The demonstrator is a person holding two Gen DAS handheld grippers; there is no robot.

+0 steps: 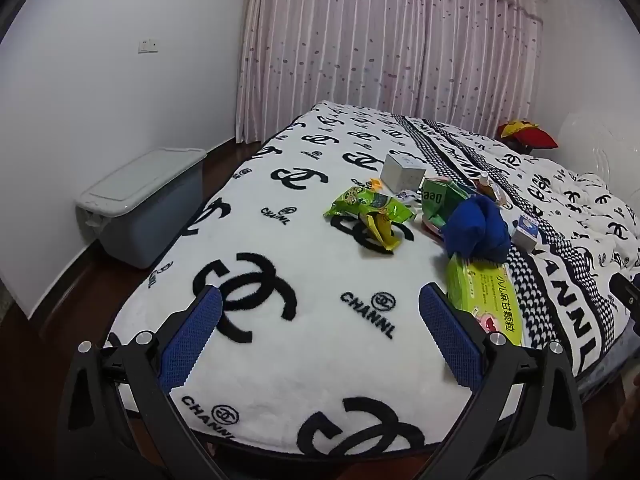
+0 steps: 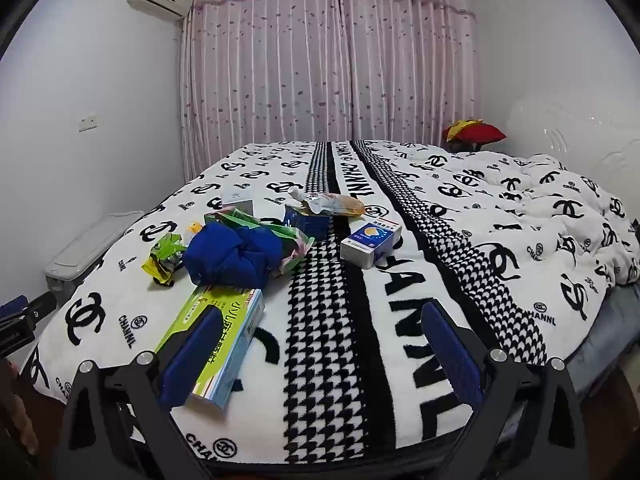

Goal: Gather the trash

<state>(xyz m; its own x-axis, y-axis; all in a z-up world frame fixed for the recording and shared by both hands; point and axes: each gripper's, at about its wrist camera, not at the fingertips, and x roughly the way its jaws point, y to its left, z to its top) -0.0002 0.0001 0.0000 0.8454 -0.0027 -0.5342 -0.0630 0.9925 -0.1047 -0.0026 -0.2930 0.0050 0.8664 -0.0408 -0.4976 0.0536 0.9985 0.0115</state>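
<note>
Trash lies on the bed. A green medicine box (image 1: 486, 302) (image 2: 224, 332) is nearest. Behind it sits a crumpled blue bag (image 1: 478, 228) (image 2: 232, 258). A green and yellow snack wrapper (image 1: 370, 212) (image 2: 164, 258) lies to the left. A blue and white small box (image 2: 370, 242) (image 1: 526, 232), a white box (image 1: 402, 172), a green packet (image 1: 440, 200) and a pouch (image 2: 332, 204) lie further back. My left gripper (image 1: 320, 332) is open and empty over the blanket. My right gripper (image 2: 320, 344) is open and empty, its left finger in front of the green box.
The bed has a white blanket (image 1: 304, 248) (image 2: 440, 264) with black logos and a rumpled right side. A grey storage bin (image 1: 140, 200) stands on the floor at the left. A red cushion (image 2: 476, 132) lies at the far right. Pink curtains hang behind.
</note>
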